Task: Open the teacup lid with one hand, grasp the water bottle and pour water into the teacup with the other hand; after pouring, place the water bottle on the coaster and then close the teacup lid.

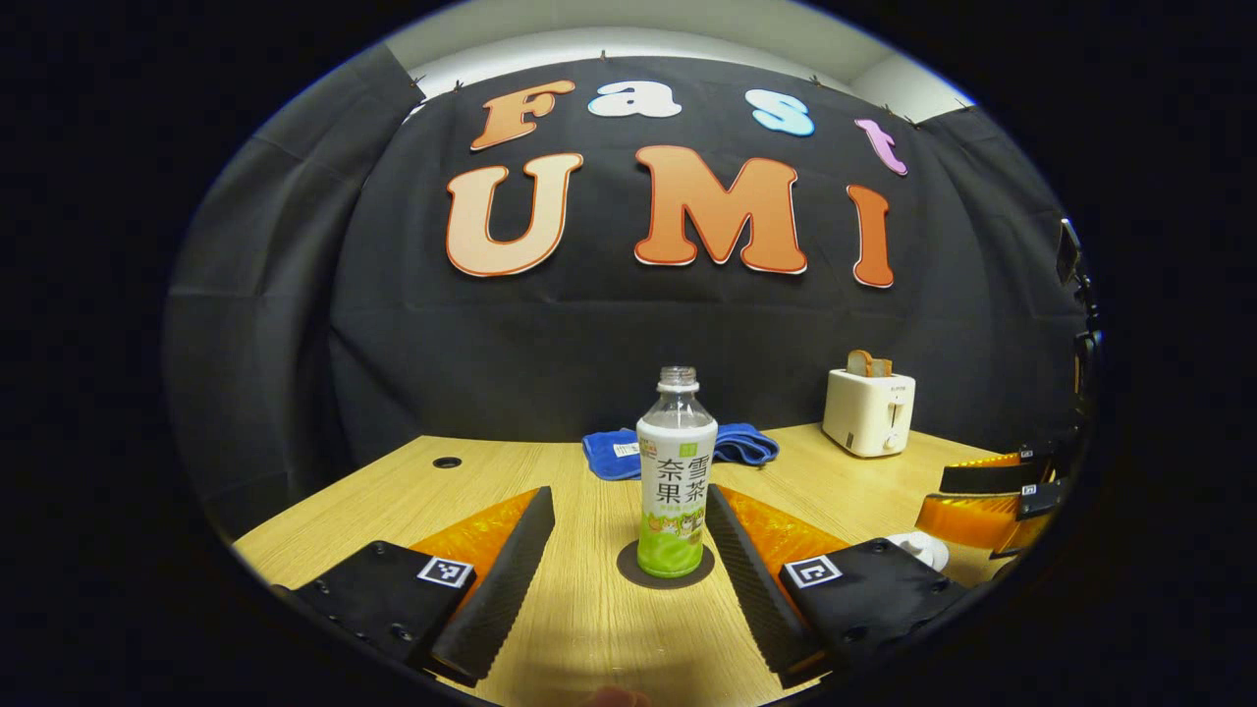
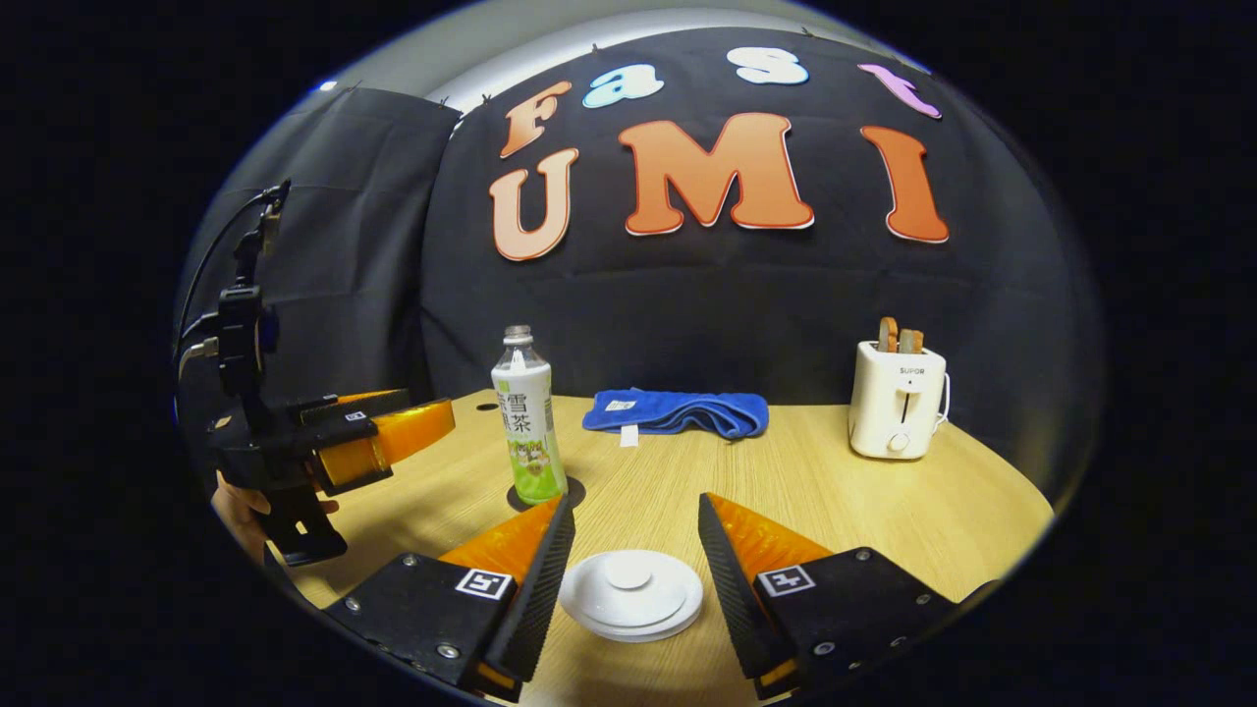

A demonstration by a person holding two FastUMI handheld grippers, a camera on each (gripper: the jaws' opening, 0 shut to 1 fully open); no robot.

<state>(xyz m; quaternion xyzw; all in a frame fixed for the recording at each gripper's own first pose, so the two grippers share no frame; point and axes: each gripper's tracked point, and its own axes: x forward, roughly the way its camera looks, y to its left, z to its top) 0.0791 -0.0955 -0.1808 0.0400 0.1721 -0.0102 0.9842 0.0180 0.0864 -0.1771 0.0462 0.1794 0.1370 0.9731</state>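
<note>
Left gripper view sits low over the surface (image 1: 589,628), looking straight along its own claw (image 1: 628,560) at the water bottle (image 1: 677,471), close ahead, with the booth wall beyond. Right gripper view rides to that one's right, also low, facing the same wall, its claw (image 2: 636,565) either side of the teacup lid (image 2: 630,593). Both share the bottle, the blue towel (image 1: 687,450), the toaster (image 1: 868,412), and each catches the other's claw at its edge.
</note>
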